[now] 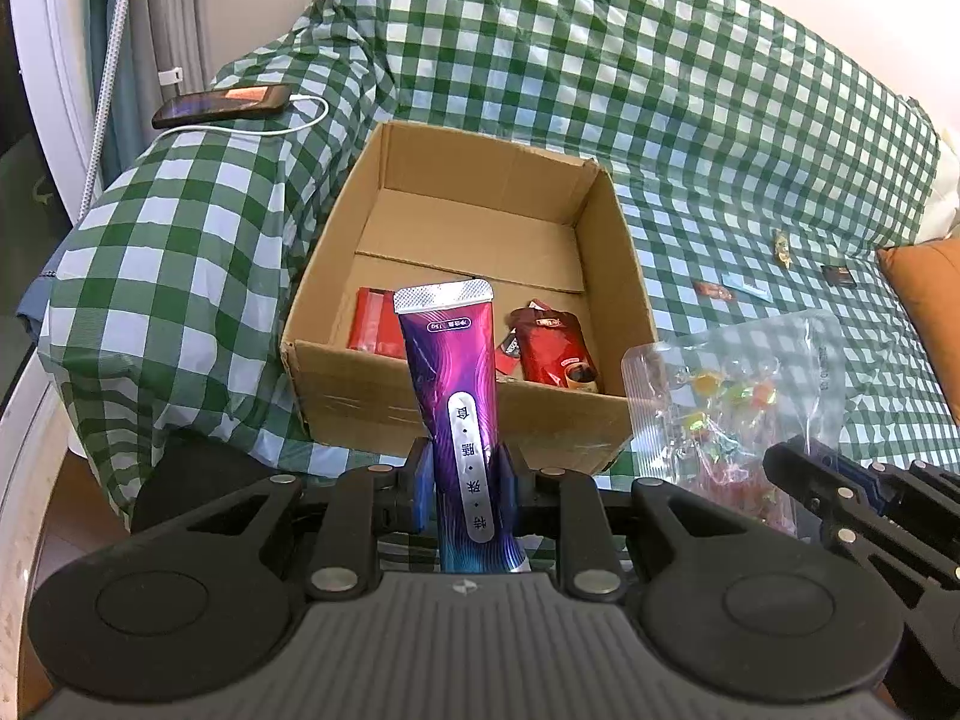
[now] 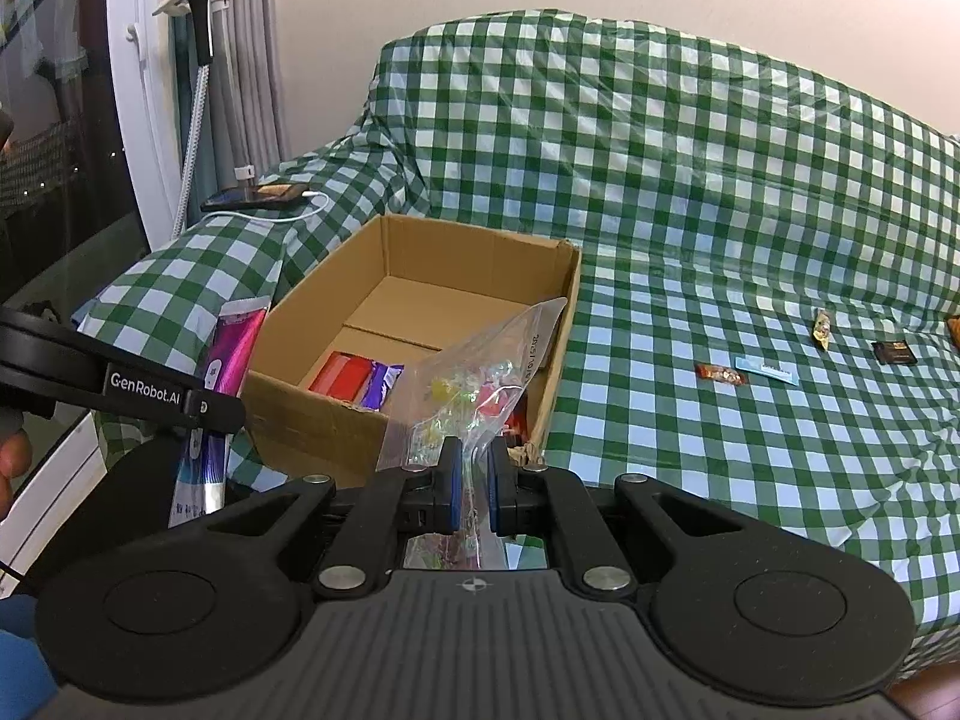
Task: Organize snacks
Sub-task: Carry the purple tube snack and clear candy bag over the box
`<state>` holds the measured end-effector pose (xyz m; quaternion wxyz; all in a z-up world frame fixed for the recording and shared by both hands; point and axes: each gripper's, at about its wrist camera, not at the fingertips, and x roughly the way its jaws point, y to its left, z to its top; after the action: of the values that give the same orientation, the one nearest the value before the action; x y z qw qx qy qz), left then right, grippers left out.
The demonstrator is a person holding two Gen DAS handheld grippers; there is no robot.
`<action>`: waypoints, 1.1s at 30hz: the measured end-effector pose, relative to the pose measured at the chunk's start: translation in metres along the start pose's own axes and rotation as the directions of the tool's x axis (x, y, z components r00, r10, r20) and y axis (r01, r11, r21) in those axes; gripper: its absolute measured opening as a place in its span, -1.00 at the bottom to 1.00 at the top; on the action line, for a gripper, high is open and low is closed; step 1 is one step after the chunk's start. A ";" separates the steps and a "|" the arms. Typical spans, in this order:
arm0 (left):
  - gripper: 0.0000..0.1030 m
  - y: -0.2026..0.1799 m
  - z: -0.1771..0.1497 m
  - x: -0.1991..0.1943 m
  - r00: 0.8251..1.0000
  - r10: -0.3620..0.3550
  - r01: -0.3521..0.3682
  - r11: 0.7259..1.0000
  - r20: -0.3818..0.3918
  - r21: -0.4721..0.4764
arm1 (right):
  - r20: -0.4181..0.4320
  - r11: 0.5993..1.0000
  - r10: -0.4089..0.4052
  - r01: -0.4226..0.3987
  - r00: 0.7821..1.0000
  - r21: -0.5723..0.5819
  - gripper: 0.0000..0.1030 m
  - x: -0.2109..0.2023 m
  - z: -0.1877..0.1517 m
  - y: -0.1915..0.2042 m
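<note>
Purple snack pouch (image 1: 459, 396) clamped upright in left gripper (image 1: 465, 483), clear candy bag (image 2: 474, 384) pinched in right gripper (image 2: 474, 480), open cardboard box (image 1: 606, 228) at frame centre behind both.

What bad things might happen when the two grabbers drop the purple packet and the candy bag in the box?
The clear candy bag is floppy and pinched only at one edge by the right gripper, so it might slip or catch on the cardboard box wall. The purple packet stands tall in the left gripper and may tip outside. Both grippers are close together and might bump.
</note>
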<state>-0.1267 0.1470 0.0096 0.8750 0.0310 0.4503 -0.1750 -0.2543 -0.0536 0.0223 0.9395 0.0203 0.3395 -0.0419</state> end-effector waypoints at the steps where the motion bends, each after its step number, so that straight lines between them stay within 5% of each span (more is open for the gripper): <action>1: -0.52 0.000 0.001 0.002 1.000 0.000 0.000 1.000 -0.003 -0.002 | -0.004 1.000 0.000 0.000 1.000 -0.002 -0.82 0.001 0.000 0.000; 20: -0.52 0.010 0.039 0.037 1.000 0.027 -0.027 0.998 -0.009 -0.054 | -0.041 1.000 -0.015 0.014 0.999 -0.009 -0.82 0.043 0.029 -0.002; 33: -0.52 0.021 0.097 0.099 0.999 0.033 -0.034 0.998 -0.014 -0.058 | -0.021 1.000 -0.003 0.003 1.000 0.020 -0.82 0.117 0.076 -0.002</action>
<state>0.0084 0.1188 -0.0138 0.8754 0.0142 0.4602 -0.1469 -0.1167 -0.0687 0.0056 0.9355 0.0294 0.3489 -0.0465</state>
